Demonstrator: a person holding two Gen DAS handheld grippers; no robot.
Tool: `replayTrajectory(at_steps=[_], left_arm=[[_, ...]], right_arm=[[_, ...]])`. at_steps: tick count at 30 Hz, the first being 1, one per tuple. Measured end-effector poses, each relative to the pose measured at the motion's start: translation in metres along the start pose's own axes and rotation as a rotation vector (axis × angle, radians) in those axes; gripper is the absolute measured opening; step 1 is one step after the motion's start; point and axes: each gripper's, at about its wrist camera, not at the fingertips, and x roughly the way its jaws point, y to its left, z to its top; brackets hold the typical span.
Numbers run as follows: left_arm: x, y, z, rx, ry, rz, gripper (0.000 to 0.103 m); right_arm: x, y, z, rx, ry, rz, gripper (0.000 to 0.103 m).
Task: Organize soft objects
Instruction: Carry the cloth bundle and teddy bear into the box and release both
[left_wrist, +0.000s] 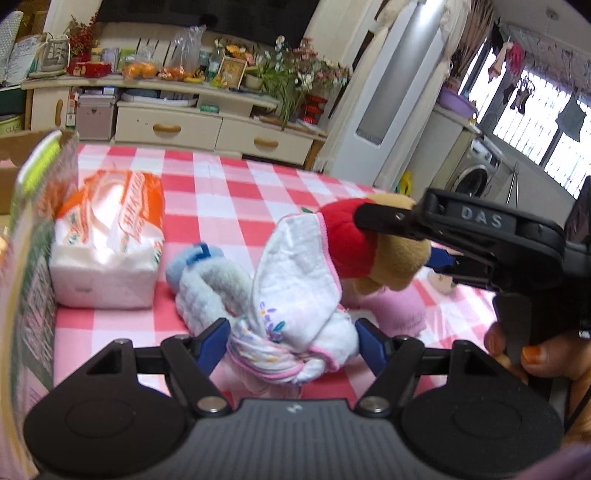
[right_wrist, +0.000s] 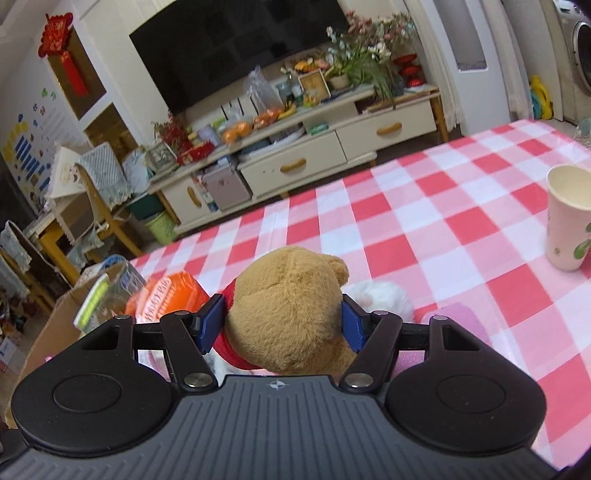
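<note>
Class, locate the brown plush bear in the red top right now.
The brown plush bear is clamped in the right gripper, seen centre-right in the left wrist view, above the pink plush item and beside the white floral cloth in the left gripper.

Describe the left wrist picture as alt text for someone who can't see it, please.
The left gripper clamps a white floral cloth with pink trim above a red-and-white checked tablecloth, while the right gripper holds a tan plush bear in a red top just behind. An orange-and-white tissue pack lies to the left.
</note>
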Motion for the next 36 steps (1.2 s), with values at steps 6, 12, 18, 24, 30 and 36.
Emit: replayTrajectory(at_steps=[6,12,18,24,30,36], left_arm=[[-0.024,0.014,0.012,-0.024,-0.085,0.007,0.073],[-0.045,0.035,0.024,-0.073,-0.169,0.039,0.073],[-0.069,0.064,0.036,-0.12,-0.247,0.113,0.073],[-0.088,0.104,0.048,-0.191,-0.294,0.218,0.073],[-0.099,0.134,0.056,-0.23,-0.32,0.334,0.073],[-0.107,0.155,0.063,-0.239,-0.33,0.401,0.073]], right_arm=[[-0.01,0.014,0.007,-0.018,-0.045,0.001,0.081],[-0.011,0.036,0.015,-0.074,-0.079,0.028,0.082],[-0.004,0.068,0.016,-0.151,-0.093,0.074,0.082],[0.011,0.1,0.013,-0.203,-0.071,0.158,0.082],[0.037,0.139,0.001,-0.271,-0.026,0.249,0.082],[0.063,0.177,-0.012,-0.364,0.012,0.32,0.083]])
